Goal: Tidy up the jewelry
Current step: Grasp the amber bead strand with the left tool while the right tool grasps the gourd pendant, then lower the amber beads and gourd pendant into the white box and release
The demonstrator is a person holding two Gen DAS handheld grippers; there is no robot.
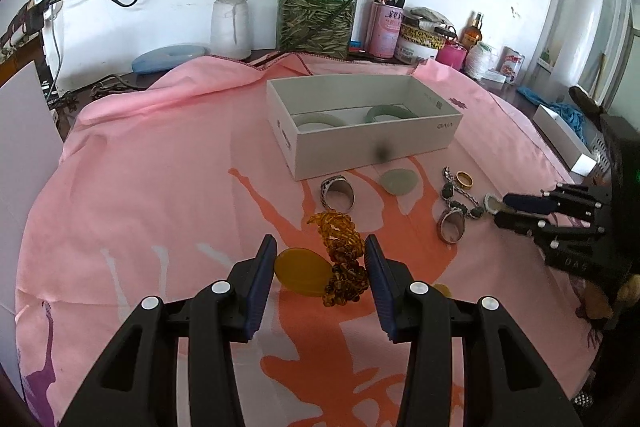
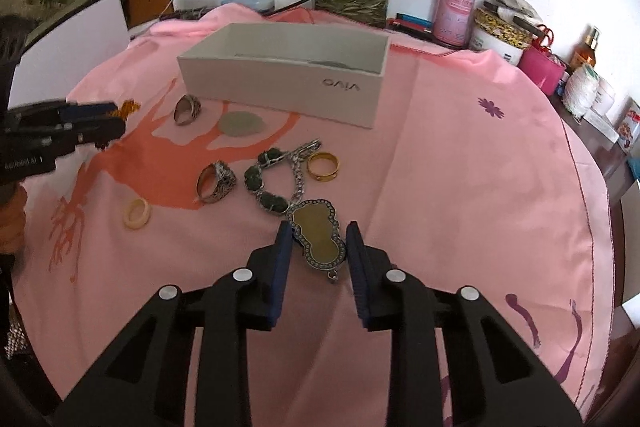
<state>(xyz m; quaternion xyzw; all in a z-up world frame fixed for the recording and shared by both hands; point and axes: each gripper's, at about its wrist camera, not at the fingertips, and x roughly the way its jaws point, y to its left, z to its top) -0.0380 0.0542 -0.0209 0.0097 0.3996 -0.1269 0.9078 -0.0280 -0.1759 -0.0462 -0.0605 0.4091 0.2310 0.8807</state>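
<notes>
My left gripper (image 1: 320, 259) is closed around an amber bead necklace (image 1: 340, 251) and its flat amber oval pendant (image 1: 298, 273), which lie on the pink cloth (image 1: 160, 187); the pads touch both. My right gripper (image 2: 318, 239) is shut on a gourd-shaped pendant (image 2: 316, 233) with a beaded rim, resting on the cloth. A white box (image 2: 280, 87) stands behind, with two jade bangles (image 1: 320, 121) inside. Loose on the cloth lie a pale jade oval (image 2: 240, 123), two silver rings (image 2: 216, 181), a gold ring (image 2: 323, 165), a green-stone bracelet (image 2: 268, 183) and a cream ring (image 2: 137, 213).
A large green glass jar (image 1: 316, 11), a pink tin of pens (image 2: 456, 11), tubs and bottles line the wall behind the cloth. A white board (image 1: 24, 147) leans at the left. Black cables hang down the wall. The cloth's right half (image 2: 480, 187) is bare.
</notes>
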